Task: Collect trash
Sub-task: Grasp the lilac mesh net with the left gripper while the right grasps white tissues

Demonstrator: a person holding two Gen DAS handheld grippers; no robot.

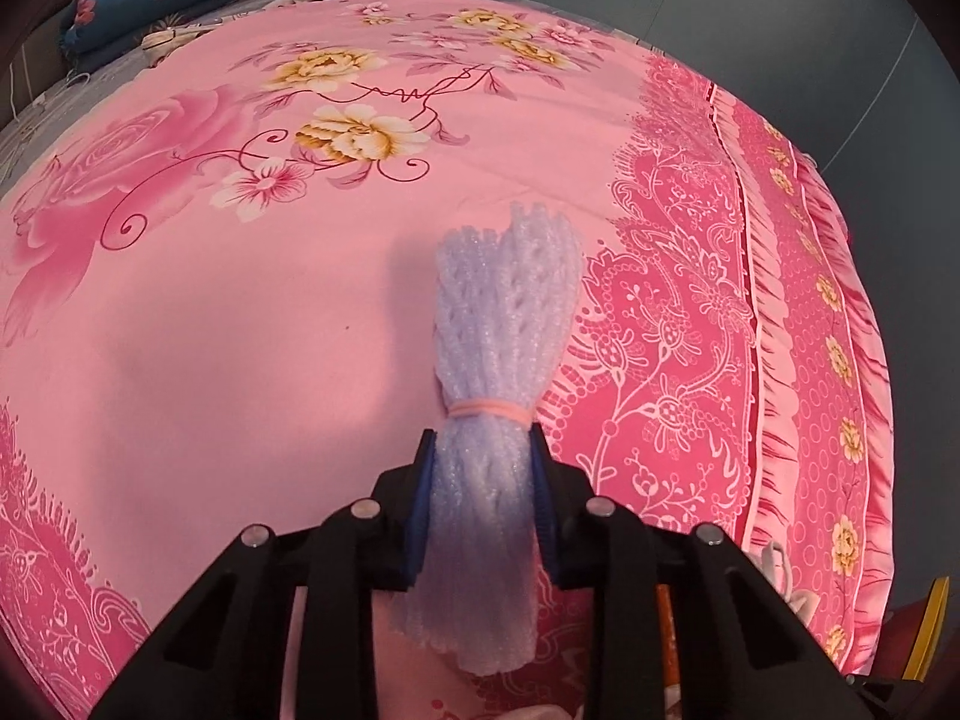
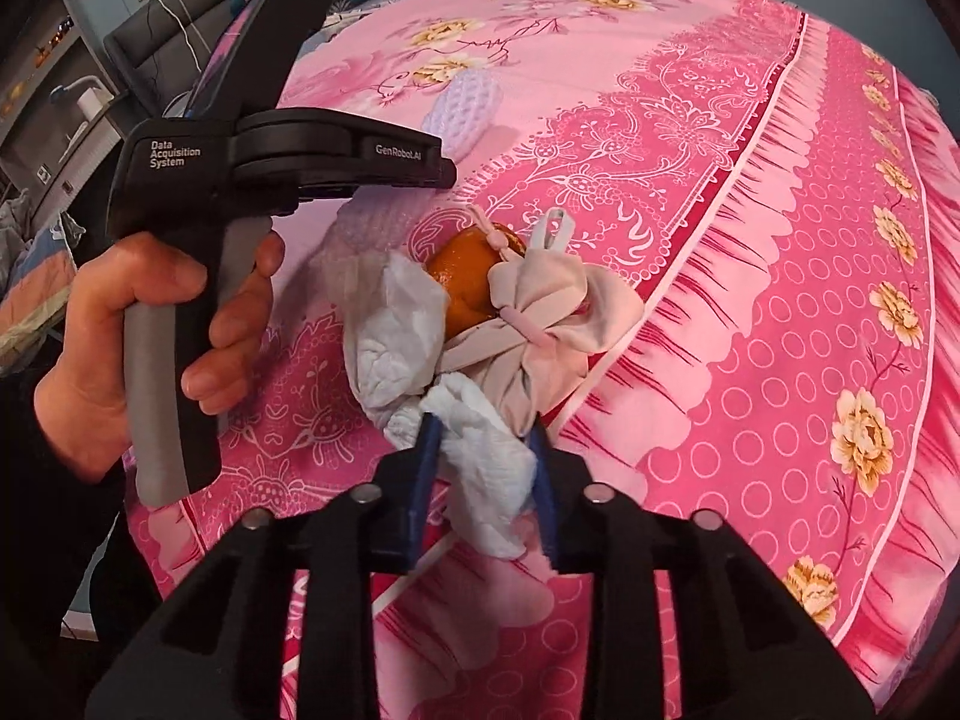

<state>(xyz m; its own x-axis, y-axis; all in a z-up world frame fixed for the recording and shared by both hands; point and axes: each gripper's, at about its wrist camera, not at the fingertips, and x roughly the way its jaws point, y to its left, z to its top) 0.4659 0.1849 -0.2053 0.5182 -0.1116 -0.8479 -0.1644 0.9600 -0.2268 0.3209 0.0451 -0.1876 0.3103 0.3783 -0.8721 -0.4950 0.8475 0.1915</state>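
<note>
While the left gripper (image 1: 480, 468) is pinching the foam net (image 1: 504, 324) and the right gripper (image 2: 483, 450) is pinching a tissue (image 2: 486, 450), the orange peel (image 2: 465, 276), cloth bundle (image 2: 552, 306) and second tissue (image 2: 390, 330) are still lying uncollected on the bedspread (image 2: 750, 240).

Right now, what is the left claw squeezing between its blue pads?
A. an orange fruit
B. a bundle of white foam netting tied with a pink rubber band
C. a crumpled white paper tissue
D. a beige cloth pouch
B: in the left wrist view the left claw pinches the bundle of white foam netting just below its pink rubber band, above the pink floral bedsheet.
</note>
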